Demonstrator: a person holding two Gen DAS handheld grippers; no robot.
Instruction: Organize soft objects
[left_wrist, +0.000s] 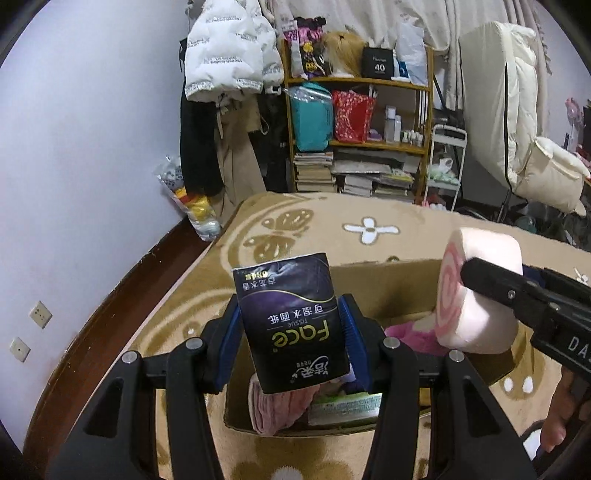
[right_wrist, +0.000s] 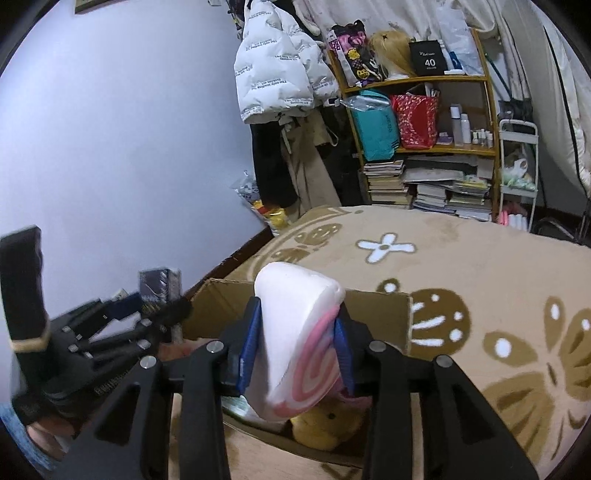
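Both grippers hung over the open cardboard box (left_wrist: 388, 291) on the tan flowered blanket (left_wrist: 369, 210), and each one carried something.

The left gripper (left_wrist: 293, 341) pointed forward and tilted down toward the box. Its blue pads (left_wrist: 232, 343) clamped a dark tissue pack (left_wrist: 291, 325) by the sides; the pack stood nearly upright, its print upside down, its lower end above the box's near part. Below it, inside the box, lay a pink knitted cloth (left_wrist: 273, 406) and a flat green-edged packet (left_wrist: 345, 406).

The right gripper (right_wrist: 295, 354) was angled down too, over the box's near right side. A pink-and-white swirl cushion (right_wrist: 299, 343) sat between its blue pads, swirl face toward the camera, white side up. The pads looked to be touching its flanks, so it was gripped, though only lightly by the look of it. In the left view that cushion hung above the box's right edge, with the black finger (left_wrist: 491, 284) laid across it and a hand (left_wrist: 561, 417) below on the handle.

Under the cushion, in the box, sat a yellow plush (right_wrist: 325, 424). A pink plush (left_wrist: 410, 336) lay further in, by the box's right wall.
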